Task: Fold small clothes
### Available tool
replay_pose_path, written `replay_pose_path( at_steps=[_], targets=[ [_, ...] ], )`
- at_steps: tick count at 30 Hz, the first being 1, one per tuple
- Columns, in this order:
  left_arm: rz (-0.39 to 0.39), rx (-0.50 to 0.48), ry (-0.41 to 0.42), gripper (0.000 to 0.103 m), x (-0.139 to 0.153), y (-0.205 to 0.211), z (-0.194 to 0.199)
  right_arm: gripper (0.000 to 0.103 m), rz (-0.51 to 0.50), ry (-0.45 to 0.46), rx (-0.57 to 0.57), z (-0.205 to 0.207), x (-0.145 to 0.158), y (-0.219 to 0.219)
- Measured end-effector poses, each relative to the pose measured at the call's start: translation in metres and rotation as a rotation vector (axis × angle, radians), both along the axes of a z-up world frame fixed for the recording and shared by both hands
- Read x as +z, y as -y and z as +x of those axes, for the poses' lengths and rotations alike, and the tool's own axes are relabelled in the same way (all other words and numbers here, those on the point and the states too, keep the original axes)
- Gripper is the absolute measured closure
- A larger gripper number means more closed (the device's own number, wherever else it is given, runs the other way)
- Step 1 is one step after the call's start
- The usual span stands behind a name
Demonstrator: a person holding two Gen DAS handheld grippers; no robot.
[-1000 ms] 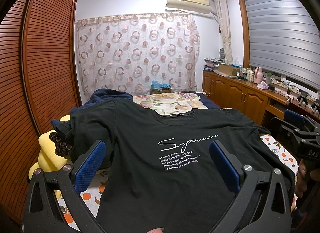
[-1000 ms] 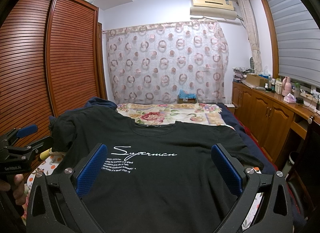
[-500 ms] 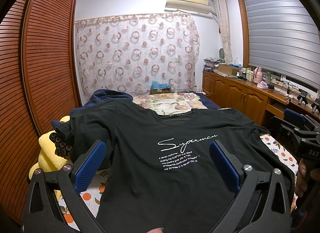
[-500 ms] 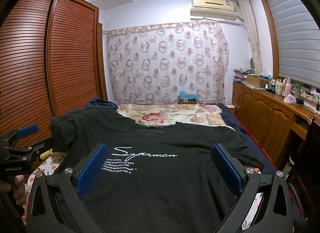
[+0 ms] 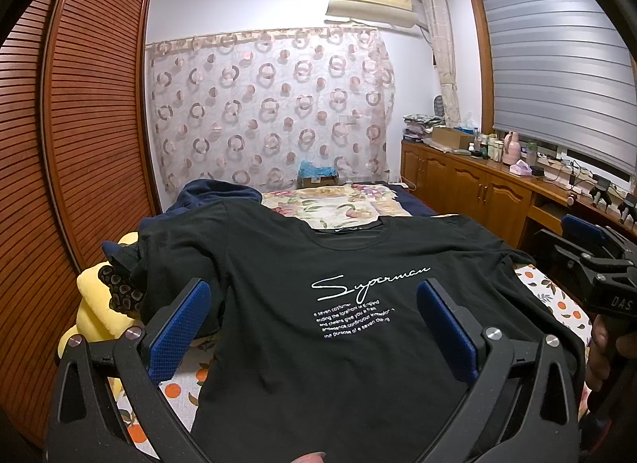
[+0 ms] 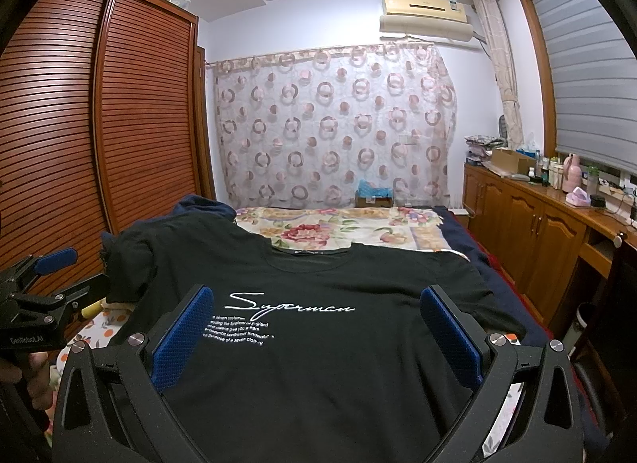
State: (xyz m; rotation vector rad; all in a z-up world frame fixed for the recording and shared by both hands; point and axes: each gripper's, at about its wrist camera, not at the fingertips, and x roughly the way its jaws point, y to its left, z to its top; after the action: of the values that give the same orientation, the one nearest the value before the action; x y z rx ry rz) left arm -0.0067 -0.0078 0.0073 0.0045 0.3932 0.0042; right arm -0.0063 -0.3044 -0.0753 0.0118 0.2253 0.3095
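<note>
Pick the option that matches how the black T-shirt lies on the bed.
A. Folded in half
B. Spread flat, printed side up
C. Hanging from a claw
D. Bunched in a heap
B: the black T-shirt lies spread open with its white "Superman" print facing up, both claws open and empty.

A black T-shirt (image 6: 318,303) is lying spread flat across the lower half of the frame, its white "Superman" print sitting left of centre. The right gripper (image 6: 314,327) is hovering over it at the bottom, its blue-padded fingers (image 6: 179,331) standing wide apart with nothing between them. At the left edge, the left gripper (image 6: 40,288) is showing, a hand (image 6: 24,371) gripping its handle. A floral bedspread (image 6: 338,228) is stretching behind the collar at mid-frame, and a ring-patterned curtain (image 6: 334,132) is hanging above it.
</note>
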Motion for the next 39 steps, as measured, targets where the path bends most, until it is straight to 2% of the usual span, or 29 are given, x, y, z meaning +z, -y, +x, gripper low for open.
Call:
replay_pose_path(
  at_steps=[12,24,33,39],
  targets=[
    [-0.007,0.011,-0.033,0.000,-0.004,-0.003,0.004,0.000,-0.013,-0.019,0.008,0.006,0.003,-0.006],
    [-0.004,0.038,-0.101,0.000,-0.027,-0.033,0.022,0.000,-0.028,-0.047,0.027,0.022,0.005,-0.011],
    [0.021,0.090,-0.142,0.000,-0.040,-0.078,0.038,0.000,-0.054,-0.080,0.068,0.044,0.001,-0.022],
    [0.013,0.113,-0.185,0.000,-0.050,-0.115,0.055,0.000,-0.089,-0.131,0.120,0.080,-0.004,-0.037]
  ],
)
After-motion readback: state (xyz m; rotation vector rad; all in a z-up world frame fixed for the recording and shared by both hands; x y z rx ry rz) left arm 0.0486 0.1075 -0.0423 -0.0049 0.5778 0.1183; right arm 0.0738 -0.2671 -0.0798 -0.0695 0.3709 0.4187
